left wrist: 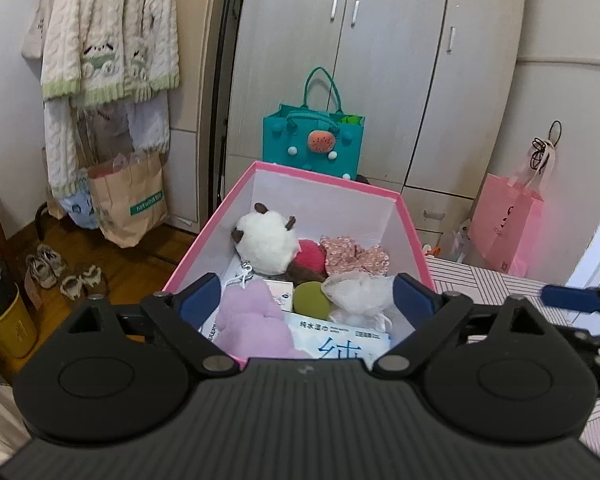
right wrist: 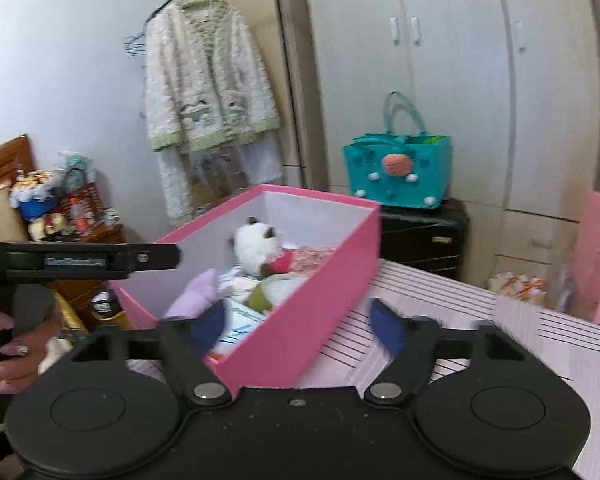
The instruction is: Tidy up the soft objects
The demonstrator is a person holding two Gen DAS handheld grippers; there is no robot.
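Both tongs wide open, empty: L tongs, R tongs; pink box w/ plush toys.

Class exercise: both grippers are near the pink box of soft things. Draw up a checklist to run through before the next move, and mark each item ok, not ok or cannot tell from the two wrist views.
1. Left gripper jaws empty: ok, they stand wide open with nothing pinched.
2. Right gripper jaws empty: ok, wide open, with the box corner between them, untouched.
3. Pink box upright on the striped surface: ok.
4. White plush, purple plush and floral cloth inside the box: ok.
5. Any soft items left outside the box: cannot tell, since little of the surface shows.
6. Right wrist view sharp enough to aim by: not ok, it is blurred.
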